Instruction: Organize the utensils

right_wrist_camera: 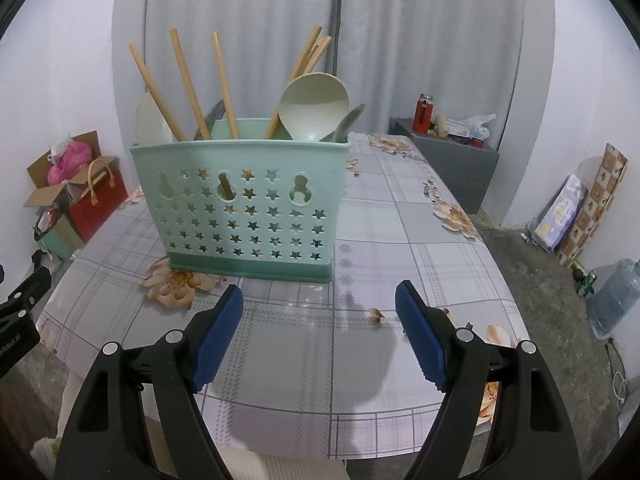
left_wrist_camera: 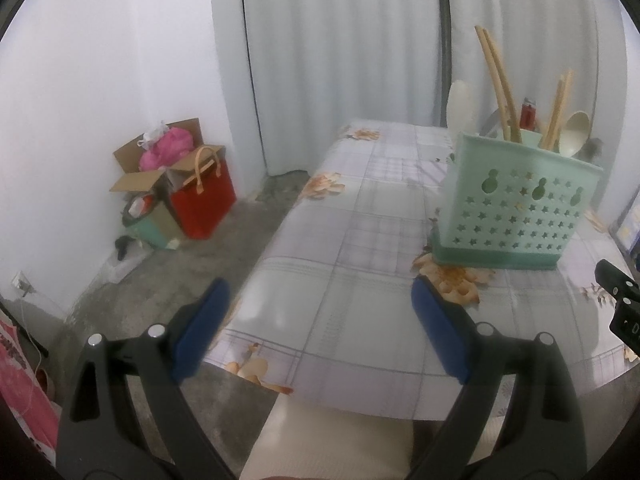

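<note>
On desk w/ floral plaid cover [right_wrist_camera: 400,240], centre-left of frame: mint-green star-punched plastic caddy [right_wrist_camera: 244,208] already holds wooden chopsticks [right_wrist_camera: 188,88], pale spoons [right_wrist_camera: 316,104]. Nothing loose visible; task looks near done. Right tool [right_wrist_camera: 320,312], left tool [left_wrist_camera: 320,300] both wide, empty.

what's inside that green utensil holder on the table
Standing in the green holder: wooden chopsticks, a pale ladle, a grey spoon and a white spoon. Their lower ends are hidden by its wall.

One mint-green plastic utensil caddy with star-shaped cut-outs [right_wrist_camera: 244,208]; five tan wooden chopsticks [right_wrist_camera: 185,84] standing in it; one pale green plastic ladle [right_wrist_camera: 314,106]; one cream flat paddle [right_wrist_camera: 150,120]; one grey spoon [right_wrist_camera: 347,122]; one floral, checked tablecloth-covered table [right_wrist_camera: 400,248].
</note>
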`<state>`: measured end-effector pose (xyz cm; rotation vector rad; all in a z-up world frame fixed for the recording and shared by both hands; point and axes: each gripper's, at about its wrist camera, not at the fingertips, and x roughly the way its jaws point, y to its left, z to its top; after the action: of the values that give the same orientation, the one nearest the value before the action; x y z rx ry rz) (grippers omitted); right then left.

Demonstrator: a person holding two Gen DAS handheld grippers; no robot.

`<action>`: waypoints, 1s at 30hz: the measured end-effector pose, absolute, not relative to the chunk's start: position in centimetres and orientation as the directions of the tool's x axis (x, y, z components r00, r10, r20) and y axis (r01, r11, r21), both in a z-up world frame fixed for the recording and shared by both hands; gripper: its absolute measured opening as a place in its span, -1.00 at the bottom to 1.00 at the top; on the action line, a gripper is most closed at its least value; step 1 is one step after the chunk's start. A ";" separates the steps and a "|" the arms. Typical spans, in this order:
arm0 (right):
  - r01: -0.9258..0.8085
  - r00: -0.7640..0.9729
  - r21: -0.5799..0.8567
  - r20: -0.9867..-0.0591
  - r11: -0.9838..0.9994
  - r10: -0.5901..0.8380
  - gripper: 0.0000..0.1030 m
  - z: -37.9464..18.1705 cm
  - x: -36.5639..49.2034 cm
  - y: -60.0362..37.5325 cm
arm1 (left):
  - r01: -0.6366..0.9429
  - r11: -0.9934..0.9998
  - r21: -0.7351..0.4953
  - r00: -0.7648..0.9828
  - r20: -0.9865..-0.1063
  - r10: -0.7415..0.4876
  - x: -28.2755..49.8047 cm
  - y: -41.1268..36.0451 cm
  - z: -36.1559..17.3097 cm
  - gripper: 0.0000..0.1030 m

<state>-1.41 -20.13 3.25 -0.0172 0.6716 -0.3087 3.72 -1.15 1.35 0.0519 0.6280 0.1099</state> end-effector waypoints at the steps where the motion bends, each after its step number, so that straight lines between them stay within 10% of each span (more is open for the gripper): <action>1: 0.277 0.739 -0.115 -0.609 0.954 -0.288 0.48 3.2 -1.4 -20.2 | -0.086 0.993 0.083 0.804 -0.583 0.118 3.7 -1.2 1.3 0.71; 30: 0.282 0.738 -0.125 -0.605 0.951 -0.298 0.48 3.1 -1.5 -20.0 | -0.081 0.993 0.081 0.805 -0.583 0.114 3.6 -1.1 1.3 0.71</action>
<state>-1.47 -20.05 3.09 -0.0256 0.6685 -0.3187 3.62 -1.13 1.34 0.0533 0.6271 0.1045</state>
